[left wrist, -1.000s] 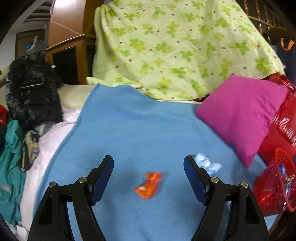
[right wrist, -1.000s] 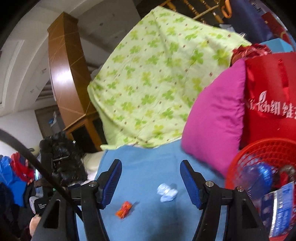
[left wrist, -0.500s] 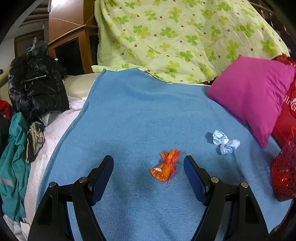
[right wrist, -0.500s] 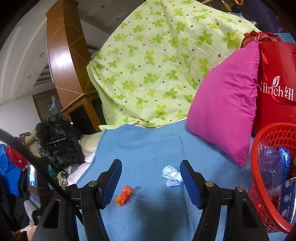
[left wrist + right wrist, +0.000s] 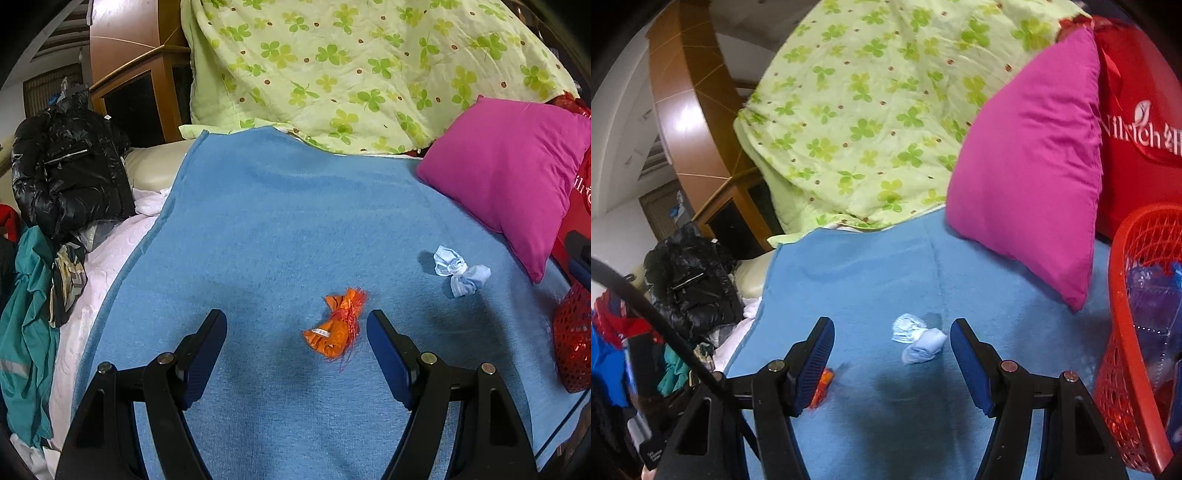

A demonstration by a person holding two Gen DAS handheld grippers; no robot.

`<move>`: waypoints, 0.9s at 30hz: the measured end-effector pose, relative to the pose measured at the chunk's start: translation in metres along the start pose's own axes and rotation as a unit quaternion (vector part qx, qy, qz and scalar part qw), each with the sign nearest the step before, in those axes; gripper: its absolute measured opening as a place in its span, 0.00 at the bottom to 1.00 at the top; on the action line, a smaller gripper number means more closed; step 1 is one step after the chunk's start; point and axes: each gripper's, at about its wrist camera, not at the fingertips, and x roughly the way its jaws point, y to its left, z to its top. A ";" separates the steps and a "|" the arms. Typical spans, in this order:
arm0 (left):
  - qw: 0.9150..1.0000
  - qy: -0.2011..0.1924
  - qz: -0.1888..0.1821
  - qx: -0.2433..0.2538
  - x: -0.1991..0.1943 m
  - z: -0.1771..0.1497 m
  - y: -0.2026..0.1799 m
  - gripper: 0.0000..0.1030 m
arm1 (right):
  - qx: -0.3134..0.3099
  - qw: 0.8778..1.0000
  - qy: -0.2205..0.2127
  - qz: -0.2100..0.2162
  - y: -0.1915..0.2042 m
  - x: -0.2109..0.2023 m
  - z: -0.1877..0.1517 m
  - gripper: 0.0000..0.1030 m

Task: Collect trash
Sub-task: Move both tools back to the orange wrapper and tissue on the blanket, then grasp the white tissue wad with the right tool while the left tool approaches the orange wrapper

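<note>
1. The left gripper (image 5: pixel 295 334) stands with its jaws apart and holds nothing; the blue pads (image 5: pixel 386 354) touch nothing
2. An orange wrapper (image 5: pixel 338 325) lies on the blue blanket (image 5: pixel 277 229) between the left gripper's fingertips, nearer the right-hand finger and apart from it
3. The right gripper (image 5: pixel 892 341) is likewise spread wide and empty
4. A crumpled pale blue tissue (image 5: pixel 918 339) rests on the blanket just ahead of and between the right gripper's fingertips, closer to the right-hand finger, not touched
5. In the left wrist view the tissue lies to the right of the orange wrapper, well apart from it; in the right wrist view the wrapper peeks out from behind the left-hand finger
6. A red mesh basket (image 5: pixel 1123 314) sits at the blanket's right edge with plastic trash already inside
7. A magenta pillow (image 5: pixel 513 173) leans behind the tissue, beside a red bag (image 5: pixel 1141 147)
8. A green clover-print quilt (image 5: pixel 351 62) is heaped at the far end; a black jacket (image 5: pixel 70 166) lies off the blanket's left side
</note>
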 end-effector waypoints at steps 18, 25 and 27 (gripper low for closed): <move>0.999 0.043 0.011 0.002 0.034 -0.006 0.007 0.76 | 0.031 0.995 0.086 0.032 -0.030 0.089 0.001 0.67; 0.998 0.057 0.019 0.021 0.043 -0.012 0.006 0.76 | -0.032 0.995 0.097 0.006 -0.011 0.125 -0.002 0.67; 0.998 0.059 0.020 0.022 0.045 -0.012 0.007 0.76 | -0.044 0.994 0.097 -0.011 -0.008 0.133 -0.002 0.67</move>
